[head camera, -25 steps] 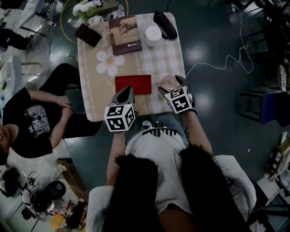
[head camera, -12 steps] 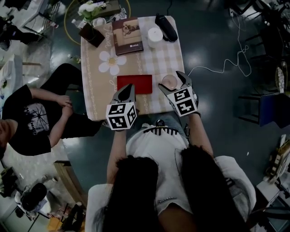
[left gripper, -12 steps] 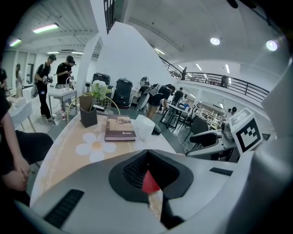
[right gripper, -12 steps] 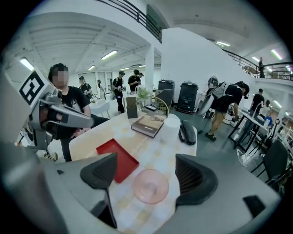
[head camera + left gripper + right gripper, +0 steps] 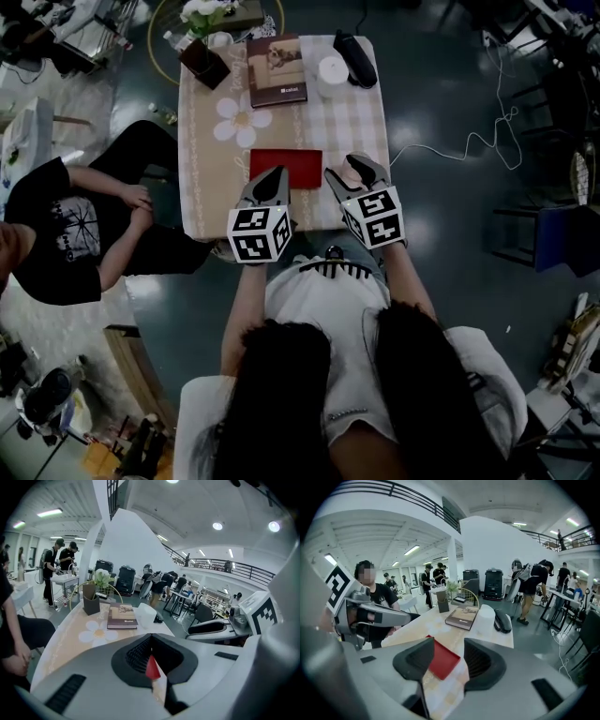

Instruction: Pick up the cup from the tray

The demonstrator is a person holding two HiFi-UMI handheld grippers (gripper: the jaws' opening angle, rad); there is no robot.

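1. Near the middle of the table's (image 5: 356,117) near edge lies the flat red rectangular tray (image 5: 286,167). Its surface shows bare, and no cup can be made out in any view. I cannot tell where the cup stands; it may be hidden under the right hand-held gripper (image 5: 345,172).
2. That right hand-held gripper hangs toward the near right corner, just beside the tray. Its jaws stand apart and are closing, with only checked cloth (image 5: 440,691) and a corner of the tray showing between them.
3. The left hand-held gripper (image 5: 272,183) sits over the tray's near left part, jaws pressed together on nothing.
4. A small cup would likely be light and rigid, and quick to tip or slide on cloth. It is probably best taken squarely across its wall, below the rim, with a gentle squeeze.
5. Along the far edge stand a brown hardcover book (image 5: 277,70), a white cylinder (image 5: 332,70) and a black handset-shaped object (image 5: 354,58), with a dark vase of white flowers (image 5: 204,58) at the far left corner. All are well apart from the tray and block nothing. A seated person (image 5: 56,234) is beside the left edge.
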